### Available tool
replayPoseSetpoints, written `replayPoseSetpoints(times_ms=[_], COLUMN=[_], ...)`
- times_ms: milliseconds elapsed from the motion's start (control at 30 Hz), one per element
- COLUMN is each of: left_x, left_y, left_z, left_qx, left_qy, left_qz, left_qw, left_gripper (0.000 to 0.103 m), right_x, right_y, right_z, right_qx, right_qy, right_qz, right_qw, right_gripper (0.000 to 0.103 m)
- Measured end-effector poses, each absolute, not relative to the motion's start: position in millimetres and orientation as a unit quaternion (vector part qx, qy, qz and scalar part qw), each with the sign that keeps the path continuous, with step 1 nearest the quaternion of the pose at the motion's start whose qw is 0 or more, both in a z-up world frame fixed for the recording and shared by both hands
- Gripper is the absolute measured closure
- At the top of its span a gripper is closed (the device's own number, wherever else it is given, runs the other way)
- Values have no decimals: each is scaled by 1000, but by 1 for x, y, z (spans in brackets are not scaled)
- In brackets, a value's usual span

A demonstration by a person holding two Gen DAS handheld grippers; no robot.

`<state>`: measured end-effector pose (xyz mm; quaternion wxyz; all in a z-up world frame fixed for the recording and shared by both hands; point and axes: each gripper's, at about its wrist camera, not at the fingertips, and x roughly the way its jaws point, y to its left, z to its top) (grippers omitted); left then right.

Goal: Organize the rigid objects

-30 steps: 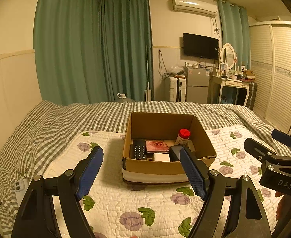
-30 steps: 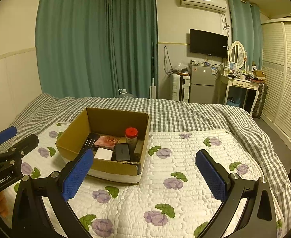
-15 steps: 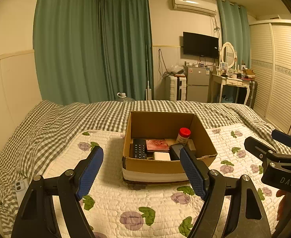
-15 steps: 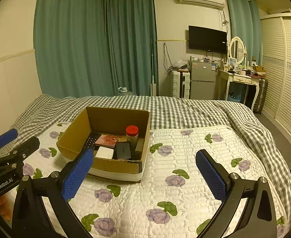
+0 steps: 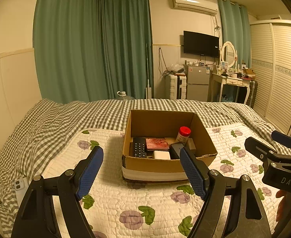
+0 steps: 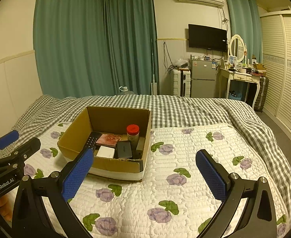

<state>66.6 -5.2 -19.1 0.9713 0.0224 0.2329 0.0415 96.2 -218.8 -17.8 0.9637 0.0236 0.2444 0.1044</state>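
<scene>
An open cardboard box (image 5: 161, 167) (image 6: 73, 136) sits on the quilted bed. Inside it lie a black remote (image 5: 139, 149) (image 6: 91, 141), a pink booklet (image 5: 157, 143) (image 6: 108, 139), a white block (image 5: 161, 155) (image 6: 105, 151), a black case (image 6: 124, 149) and a red-capped bottle (image 5: 183, 133) (image 6: 132, 131). My left gripper (image 5: 141, 160) hovers open just in front of the box, nothing between its blue pads. My right gripper (image 6: 145, 164) is open too, nearer than the box and to its right, holding nothing.
A white phone (image 5: 20, 185) lies at the bed's left edge. The floral quilt (image 6: 185, 170) spreads to the right of the box. Past the bed stand green curtains (image 5: 93, 45), a small fridge (image 5: 198, 83), a dressing table (image 6: 238, 77) and a wardrobe (image 6: 284, 63).
</scene>
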Motion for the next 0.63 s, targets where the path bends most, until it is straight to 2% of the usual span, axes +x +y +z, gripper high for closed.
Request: replayPoseSetpoints(times_ms=[633], left_x=[66], left_y=[-8], left_z=[-21], left_qx=[23], left_qy=[235], left_qz=[43], left_qw=[971], left_gripper=[21], right_x=[96], right_y=[-219], right_z=[-24], right_qx=[26], right_qy=[251], right_qz=[104], right_qw=[962], right_gripper=[0])
